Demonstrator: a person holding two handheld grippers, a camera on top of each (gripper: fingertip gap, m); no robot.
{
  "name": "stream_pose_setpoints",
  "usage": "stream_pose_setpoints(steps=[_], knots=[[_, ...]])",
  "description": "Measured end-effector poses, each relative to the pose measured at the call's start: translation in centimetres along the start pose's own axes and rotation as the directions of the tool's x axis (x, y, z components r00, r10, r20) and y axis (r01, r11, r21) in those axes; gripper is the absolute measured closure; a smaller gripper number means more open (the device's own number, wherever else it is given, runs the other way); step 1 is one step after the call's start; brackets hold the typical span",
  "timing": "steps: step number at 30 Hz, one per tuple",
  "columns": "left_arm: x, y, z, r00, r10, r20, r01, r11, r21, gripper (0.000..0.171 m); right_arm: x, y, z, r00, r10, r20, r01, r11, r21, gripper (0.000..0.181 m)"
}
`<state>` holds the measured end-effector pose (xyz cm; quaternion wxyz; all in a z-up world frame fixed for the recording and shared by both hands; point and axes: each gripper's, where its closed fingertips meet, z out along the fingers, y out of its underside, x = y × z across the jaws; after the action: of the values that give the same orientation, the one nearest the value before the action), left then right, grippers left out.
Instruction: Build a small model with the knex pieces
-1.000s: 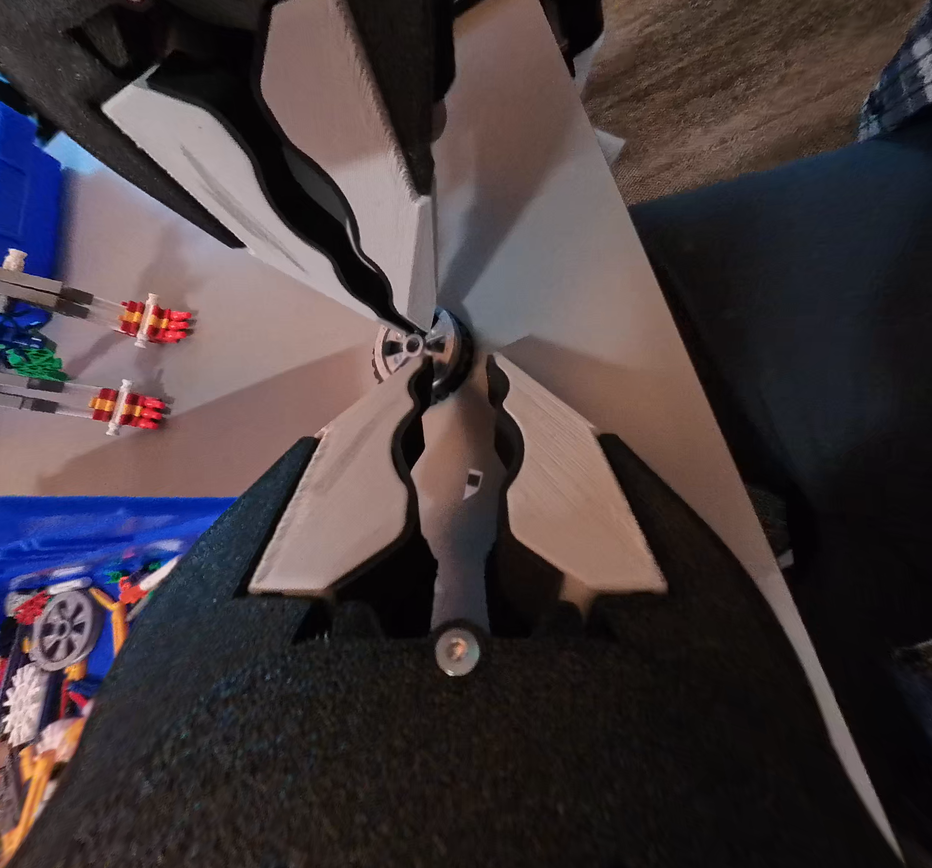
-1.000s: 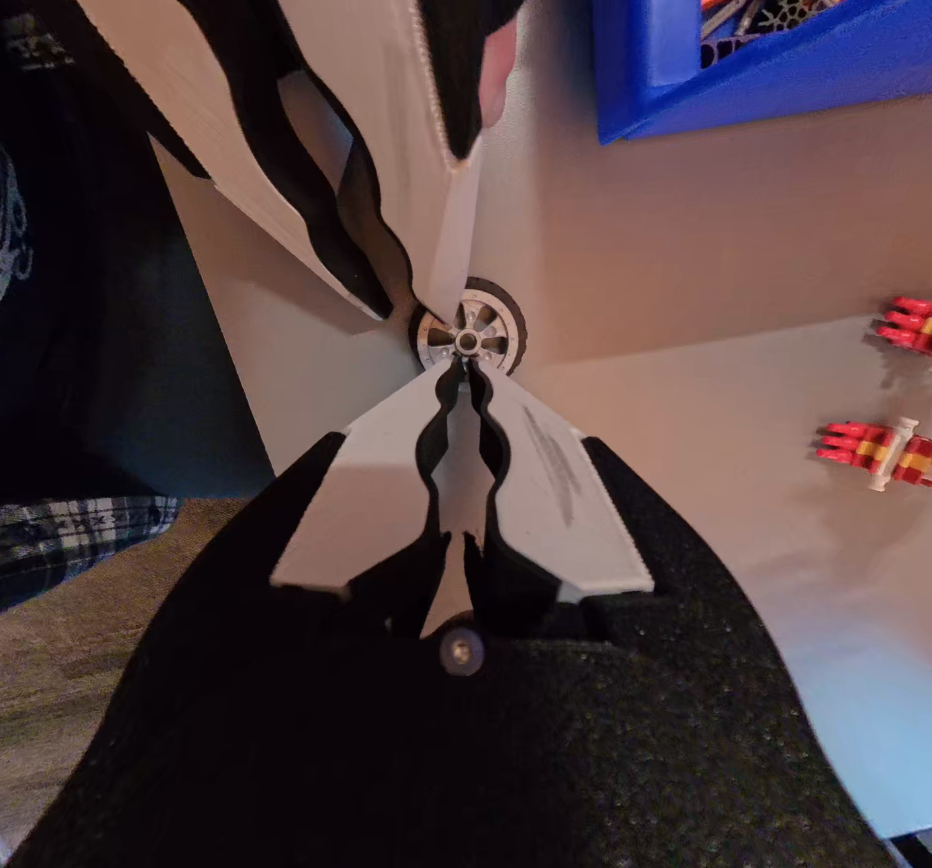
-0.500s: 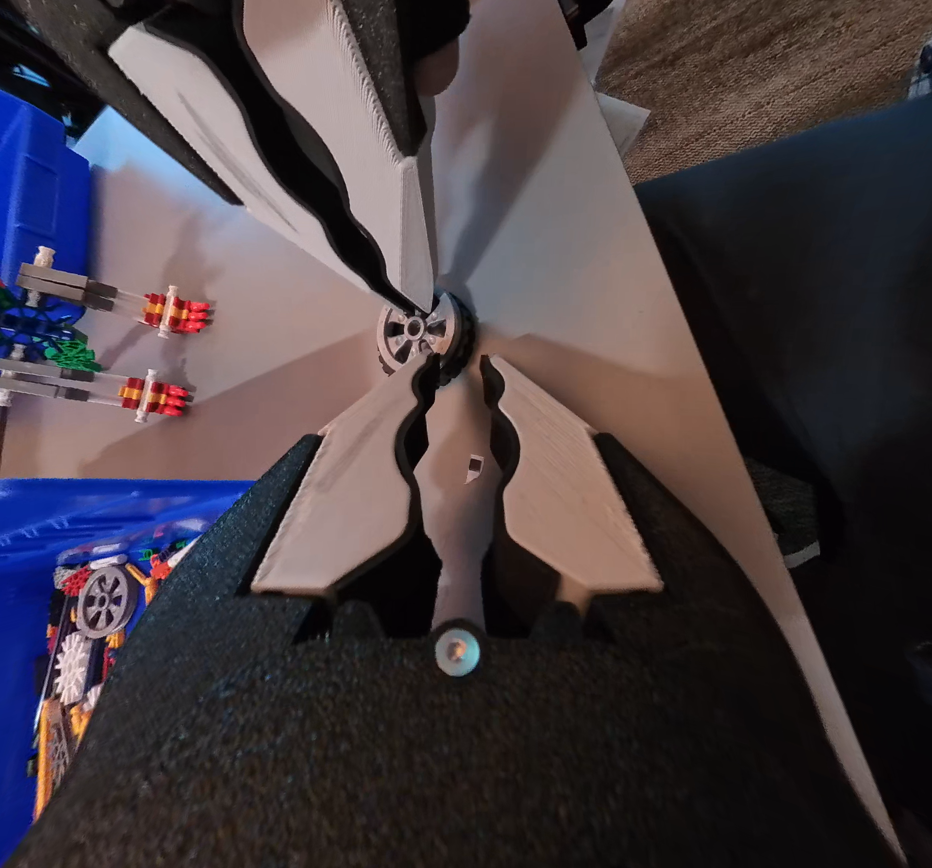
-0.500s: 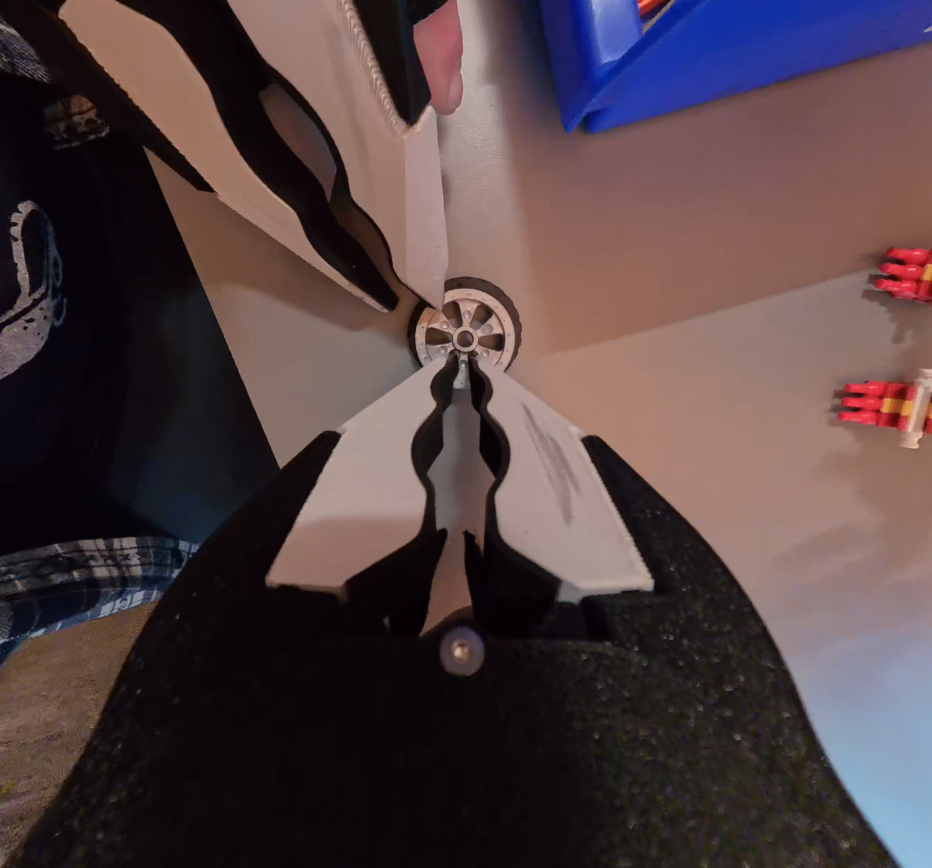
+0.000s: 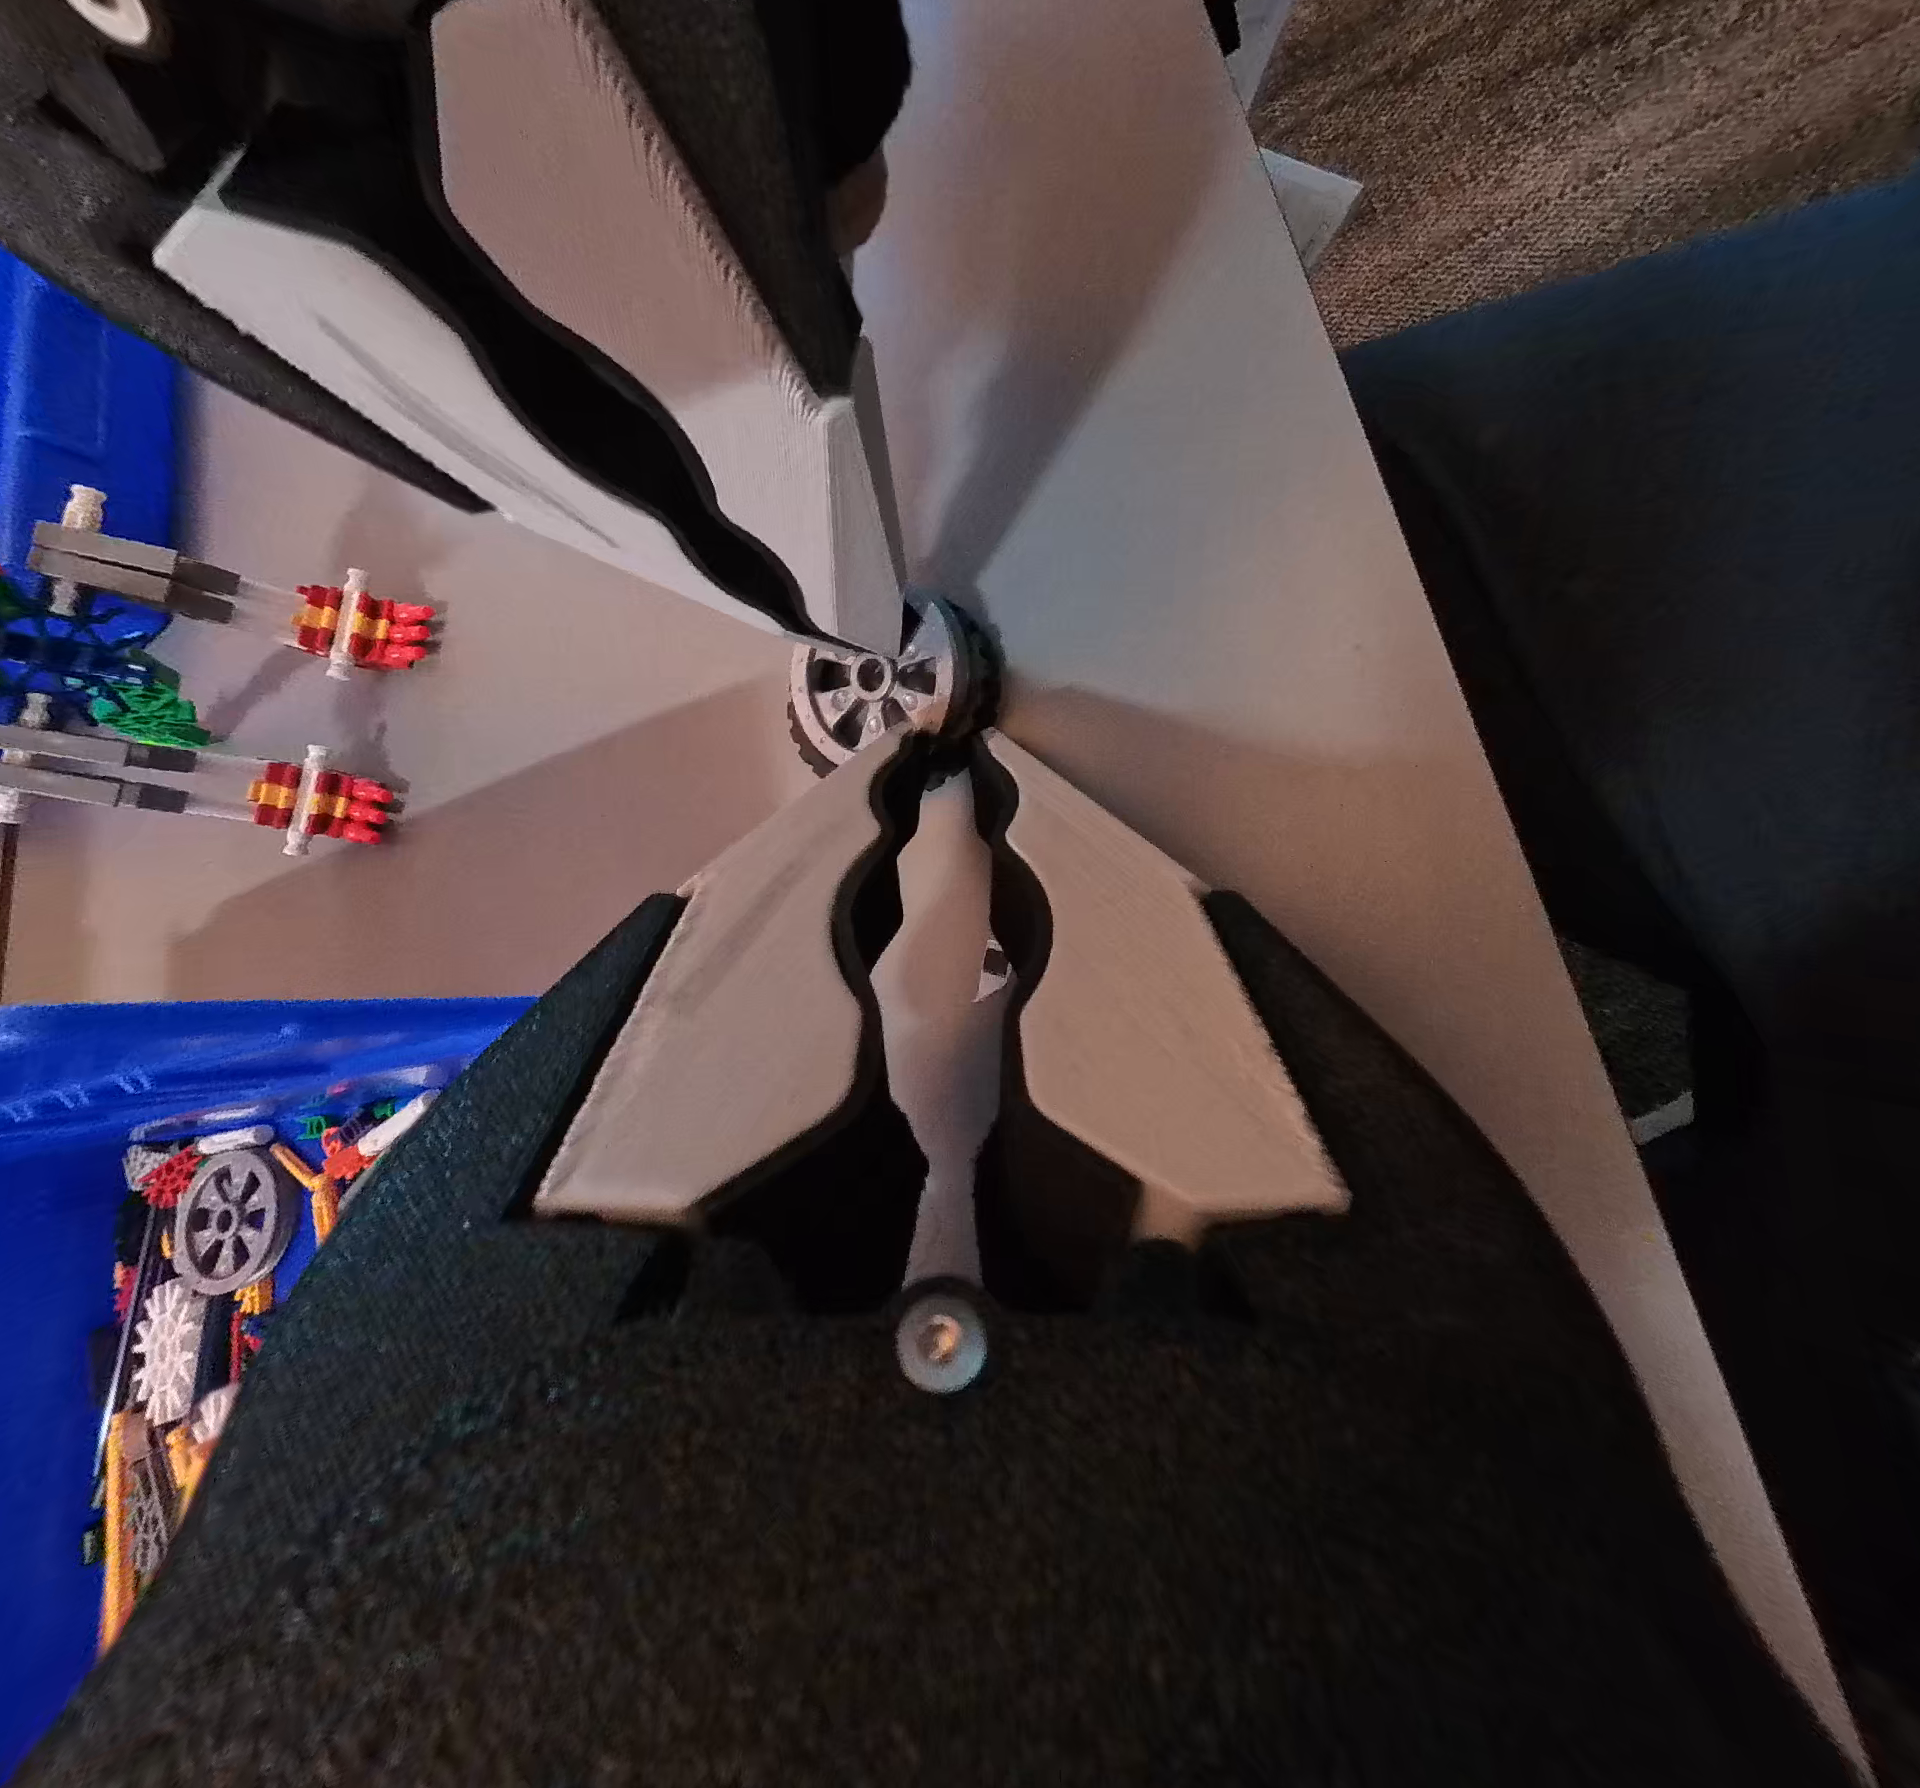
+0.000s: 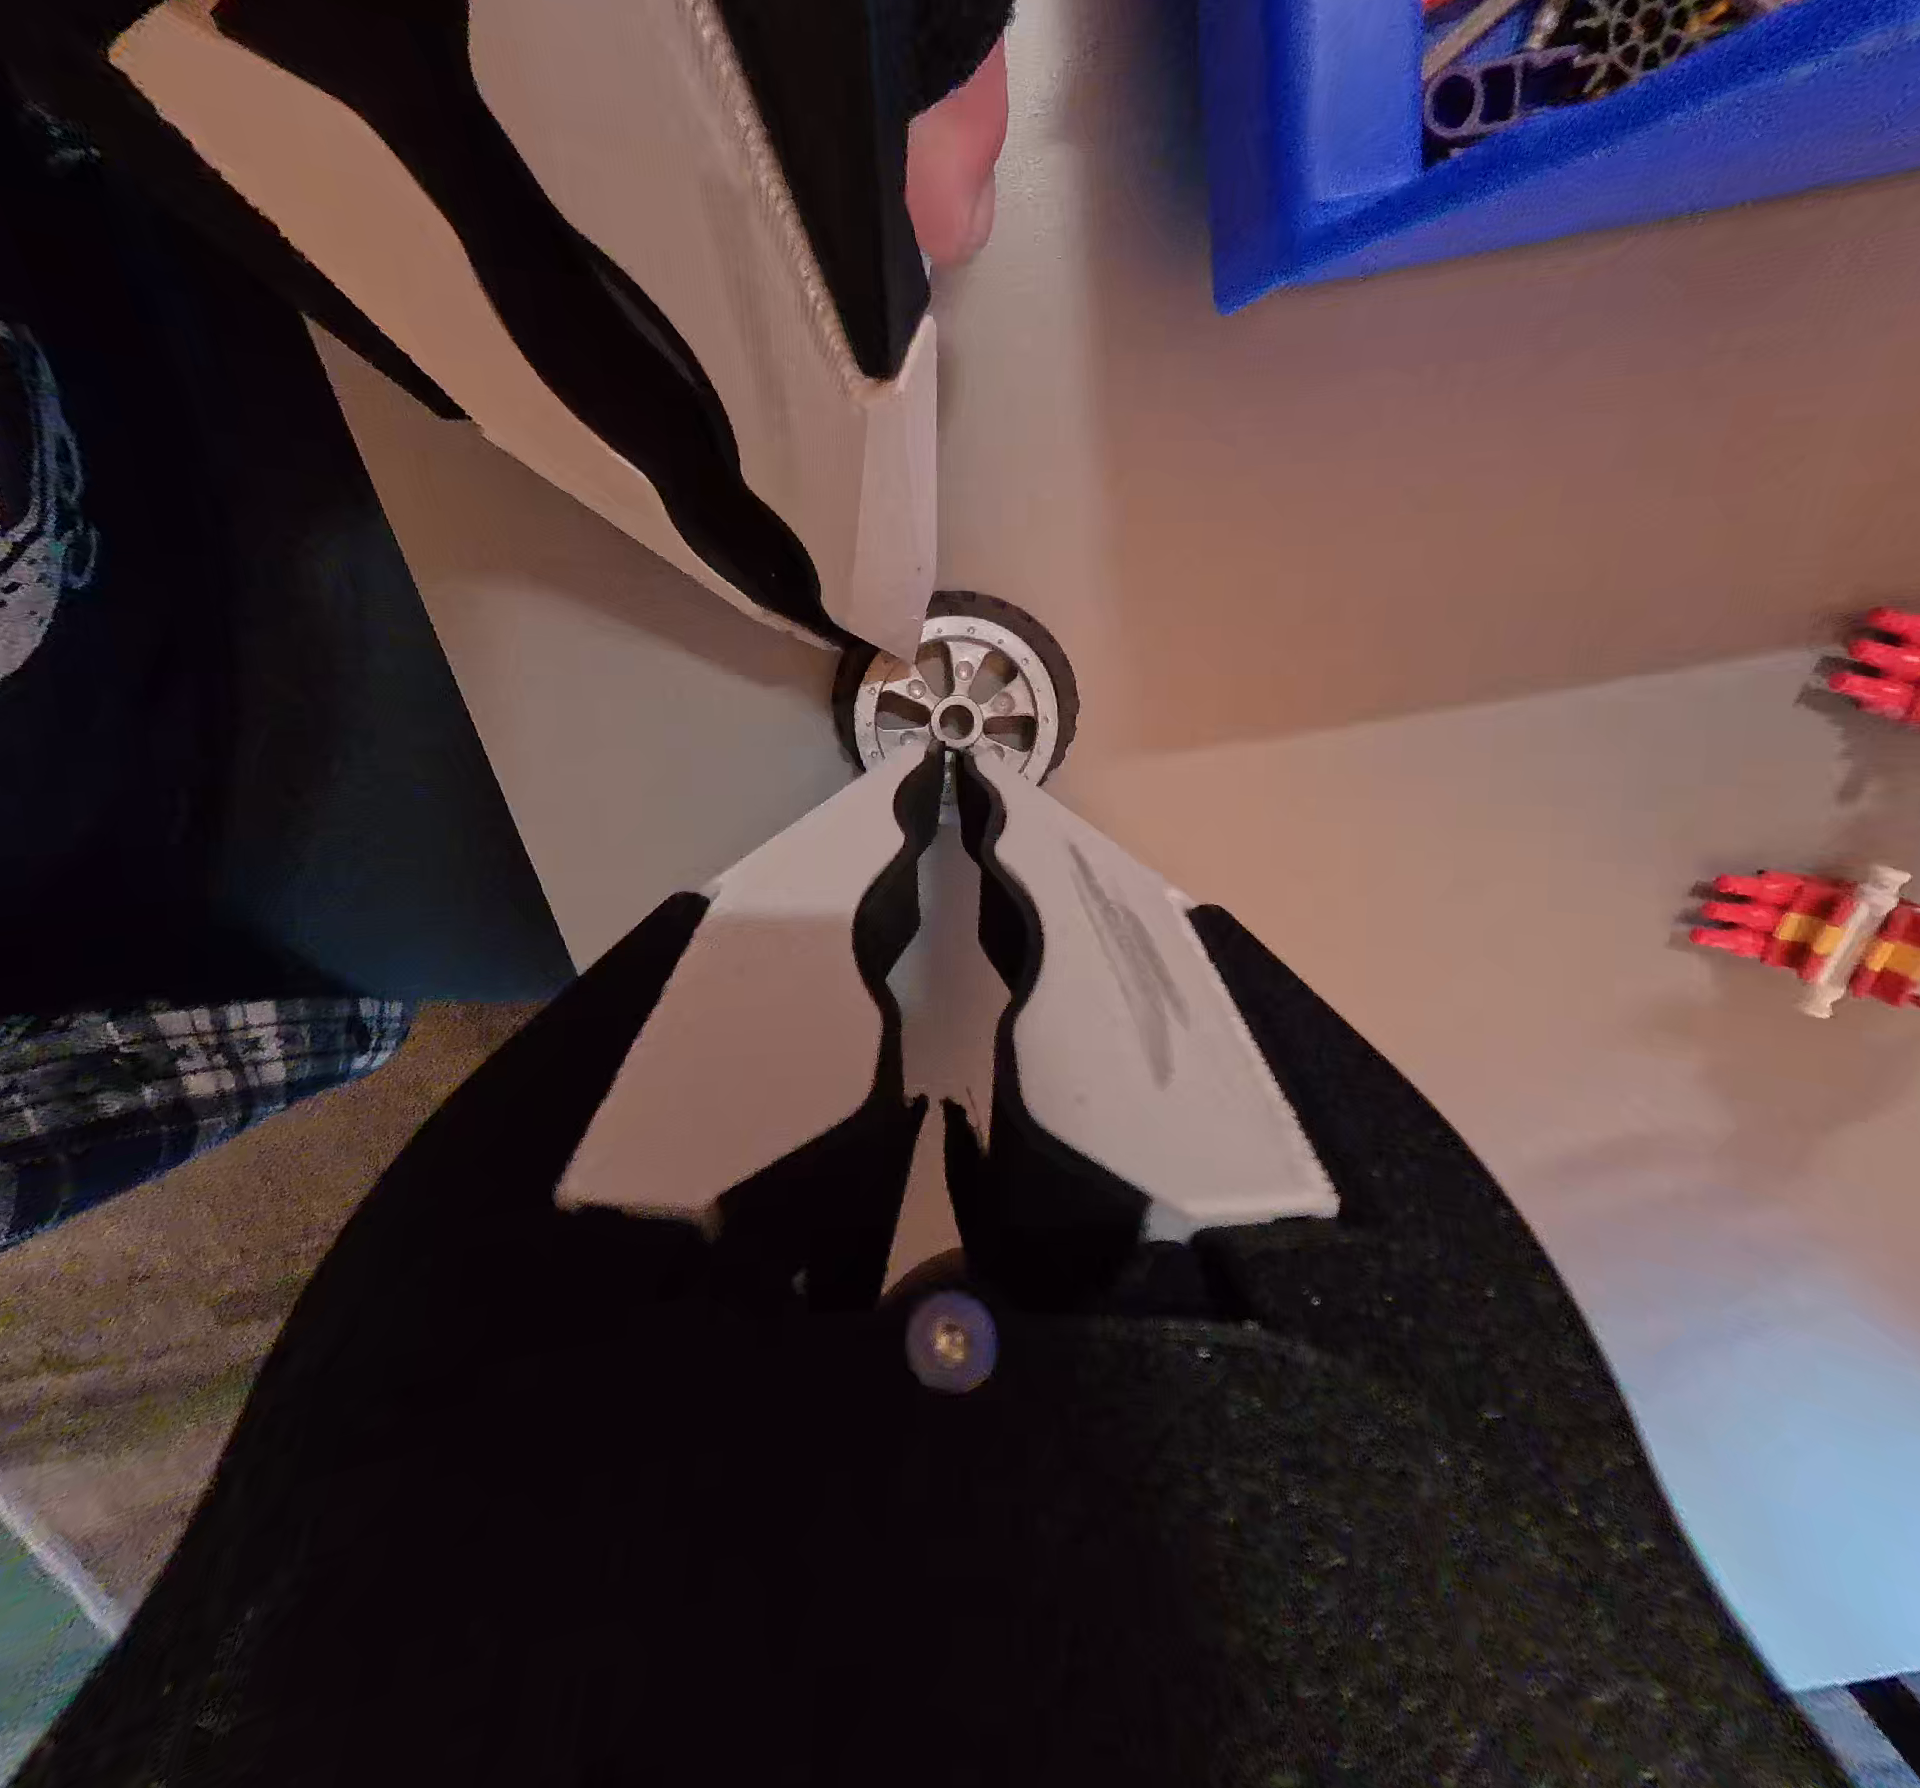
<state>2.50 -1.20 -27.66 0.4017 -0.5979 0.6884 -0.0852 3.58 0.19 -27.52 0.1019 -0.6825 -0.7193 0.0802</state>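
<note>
A small wheel with a black tyre and a grey spoked hub [image 5: 871, 684] hangs above the pale table [image 5: 1143, 408]. My left gripper [image 5: 940, 767] is shut on the tyre's edge. In the right wrist view it comes in from the upper left and its fingertips [image 6: 883, 632] sit on the rim of the wheel [image 6: 956, 699]. My right gripper [image 6: 945, 777] is shut on a small grey pin [image 6: 943, 793], just below the hub's centre hole. In the left wrist view its fingertips [image 5: 842, 642] rest against the hub face.
A blue bin of mixed building parts [image 5: 145, 1063] [image 6: 1320, 180] stands on the table. Two grey rods with red and yellow ends [image 5: 353, 621] [image 5: 322, 798] [image 6: 1808, 943] lie nearby. The table edge, carpet [image 5: 1558, 24] and a person's dark clothing [image 5: 1662, 595] are close.
My left jaws have closed further on the wheel's tyre. The right gripper's tips with the pin have slipped from the hub's centre to just below the hole. The wheel has tilted slightly.
</note>
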Motion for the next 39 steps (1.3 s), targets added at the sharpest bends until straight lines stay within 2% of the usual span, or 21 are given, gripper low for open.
stream_pose_setpoints(steps=[2, 6, 10, 13, 24, 39], knots=[[0.01, 0.04, -0.04, 1.0, -0.004, 0.002, 0.004, 1.0, 0.0, 0.163, -0.02, -0.06, 0.05, 1.0, -0.018, 0.021, 0.018, 1.0, -0.023, 0.181], [0.01, -0.01, -0.07, 1.0, -0.004, 0.008, 0.004, 1.0, 0.002, 0.163, -0.03, -0.13, 0.12, 0.997, 0.014, 0.069, -0.015, 1.0, 0.014, 0.181], [0.08, -0.07, -0.07, 1.0, 0.003, 0.017, -0.003, 1.0, 0.006, 0.163, -0.06, -0.23, 0.16, 0.999, -0.009, 0.033, 0.01, 1.0, -0.02, 0.181], [0.09, -0.11, -0.11, 1.0, 0.009, 0.011, -0.009, 1.0, 0.009, 0.164, -0.04, -0.28, 0.19, 0.999, 0.013, 0.044, -0.014, 1.0, 0.016, 0.181], [0.18, -0.18, -0.07, 0.999, 0.029, 0.021, -0.029, 1.0, 0.001, 0.164, -0.07, -0.49, 0.25, 0.998, 0.023, -0.06, -0.02, 0.999, 0.038, 0.181], [0.08, 0.34, -0.2, 0.992, 0.118, 0.039, -0.115, 0.991, -0.071, 0.165, 0.12, -0.8, 0.31, 0.98, 0.093, -0.174, -0.064, 0.984, 0.167, 0.181]])
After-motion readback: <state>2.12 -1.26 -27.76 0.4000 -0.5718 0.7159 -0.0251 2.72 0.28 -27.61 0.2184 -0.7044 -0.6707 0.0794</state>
